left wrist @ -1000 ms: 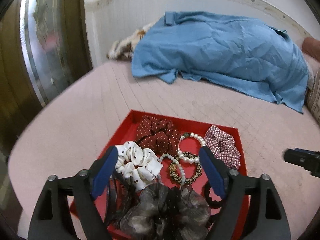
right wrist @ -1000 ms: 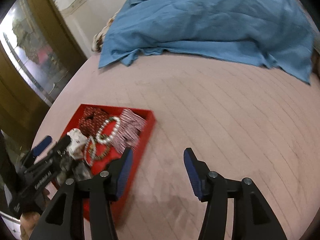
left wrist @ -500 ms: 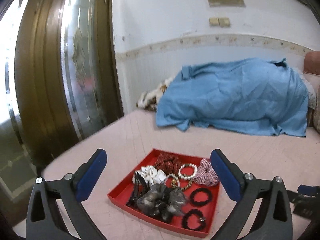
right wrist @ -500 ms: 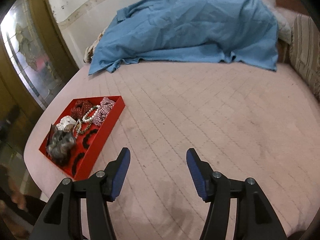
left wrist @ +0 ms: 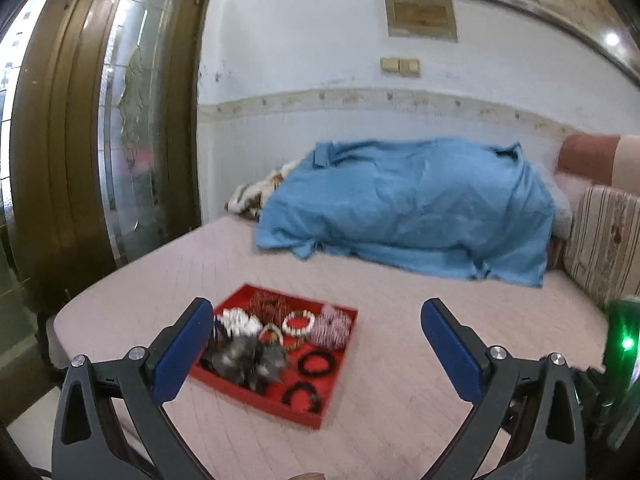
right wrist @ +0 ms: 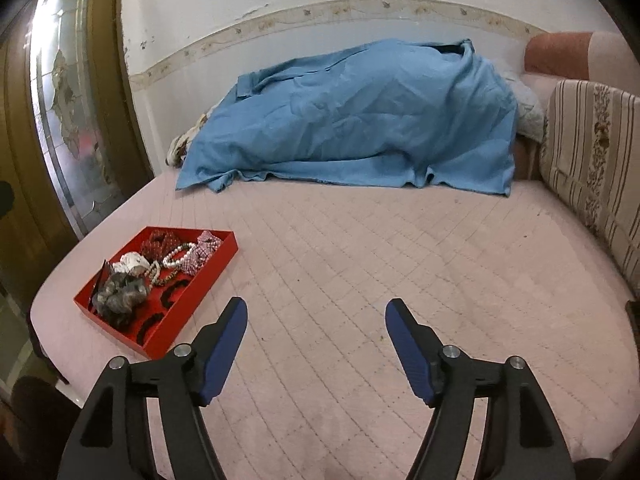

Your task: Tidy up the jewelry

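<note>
A red tray (left wrist: 334,394) (right wrist: 218,266) lies on the pink bed near its left edge. It holds scrunchies, a pearl bracelet (left wrist: 297,322) (right wrist: 178,255), beaded bracelets and black hair ties (left wrist: 316,361). A grey scrunchie (right wrist: 120,294) sits at the tray's near end. My left gripper (left wrist: 316,316) hangs wide open above and short of the tray, nothing between its fingers. My right gripper (right wrist: 316,316) is over bare bed to the right of the tray; its jaws are opening, with nothing between them.
A blue sheet (left wrist: 408,204) (right wrist: 352,120) covers a heap at the back of the bed (right wrist: 380,248). Striped cushions (right wrist: 592,160) line the right side. A wooden door with patterned glass (left wrist: 128,112) stands on the left. A device with a green light (left wrist: 626,344) shows at the right edge.
Both grippers pulled back and up from the tray, which now looks smaller and farther. The left jaws spread wider and the right jaws widened too. The views tilted up toward the wall.
</note>
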Demonstrator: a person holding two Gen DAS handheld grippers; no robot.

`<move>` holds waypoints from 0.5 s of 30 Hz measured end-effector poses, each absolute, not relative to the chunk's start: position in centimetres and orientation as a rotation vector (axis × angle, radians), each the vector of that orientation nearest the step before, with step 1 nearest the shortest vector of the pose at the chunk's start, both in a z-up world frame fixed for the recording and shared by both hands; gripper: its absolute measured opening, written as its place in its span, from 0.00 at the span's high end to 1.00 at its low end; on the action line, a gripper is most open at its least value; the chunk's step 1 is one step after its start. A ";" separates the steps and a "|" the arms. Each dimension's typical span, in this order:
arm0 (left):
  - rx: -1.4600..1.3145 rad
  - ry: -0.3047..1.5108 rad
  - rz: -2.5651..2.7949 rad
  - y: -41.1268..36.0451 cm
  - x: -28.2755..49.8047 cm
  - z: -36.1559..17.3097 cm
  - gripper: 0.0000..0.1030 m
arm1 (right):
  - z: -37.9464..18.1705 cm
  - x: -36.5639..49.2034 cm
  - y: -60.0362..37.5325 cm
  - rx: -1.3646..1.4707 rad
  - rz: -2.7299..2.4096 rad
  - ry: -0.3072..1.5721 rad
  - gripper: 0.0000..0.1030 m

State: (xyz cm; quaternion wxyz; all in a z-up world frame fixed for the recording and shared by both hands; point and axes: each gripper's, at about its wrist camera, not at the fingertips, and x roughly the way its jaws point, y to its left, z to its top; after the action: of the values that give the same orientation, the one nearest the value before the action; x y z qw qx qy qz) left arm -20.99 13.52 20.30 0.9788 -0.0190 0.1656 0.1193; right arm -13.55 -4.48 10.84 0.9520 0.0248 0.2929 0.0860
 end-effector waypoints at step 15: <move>-0.004 0.559 0.290 15.1 -18.7 14.8 0.00 | 9.1 -14.3 -3.9 -0.010 0.170 0.632 0.22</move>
State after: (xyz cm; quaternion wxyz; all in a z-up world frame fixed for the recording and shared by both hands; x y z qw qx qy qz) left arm -18.68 15.11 14.83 0.9509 -0.0019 0.2747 0.1424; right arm -14.34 -3.92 9.06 0.9470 -0.0051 0.3104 0.0833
